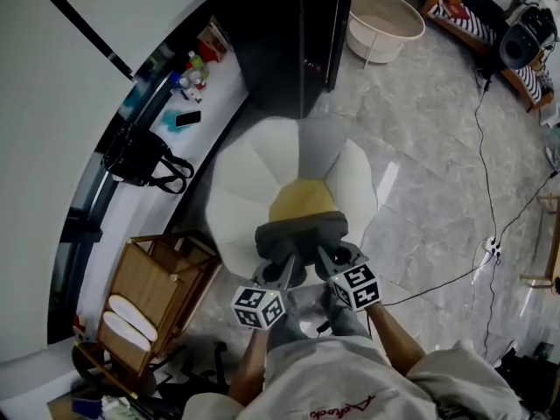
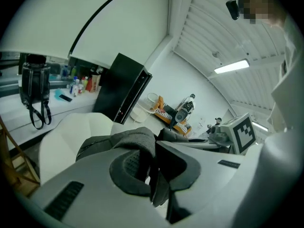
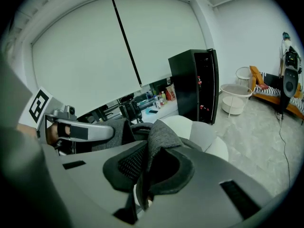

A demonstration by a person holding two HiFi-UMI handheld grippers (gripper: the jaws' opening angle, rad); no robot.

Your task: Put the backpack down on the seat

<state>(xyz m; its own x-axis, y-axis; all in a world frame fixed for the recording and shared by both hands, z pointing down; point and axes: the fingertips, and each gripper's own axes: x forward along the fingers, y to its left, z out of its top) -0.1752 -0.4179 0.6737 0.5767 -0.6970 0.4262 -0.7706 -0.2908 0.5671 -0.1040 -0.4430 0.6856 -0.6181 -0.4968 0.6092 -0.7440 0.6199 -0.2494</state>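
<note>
The job is partway done. The grey backpack [image 1: 302, 234] is over the white chair [image 1: 241, 182], at the near edge of its yellow seat cushion [image 1: 302, 201], but it is not yet set down and let go. From the head view I cannot quite tell whether its bottom touches the cushion or hangs just above it.

The left gripper [image 2: 149, 165] is pinching a fold of the backpack's grey cloth between its pads. The right gripper [image 3: 147, 170] is pinching another fold of the same cloth in the same way. The two hold the top of the backpack side by side, close together.

What is left, as I judge it, is to lower the backpack until the seat takes its weight, see that it sits back from the front edge, and then let go with both grippers.

Counted:
- one grey backpack
- one white chair with one yellow cushion
- two grippers, both on the backpack
- one black bag [image 1: 140, 157] on the counter [image 1: 210, 94] by the window, well apart from the chair
- one phone [image 1: 188, 119] on that counter
- one black cabinet [image 1: 280, 33] behind the chair
- one round white tub [image 1: 383, 20] on the floor farther off
</note>
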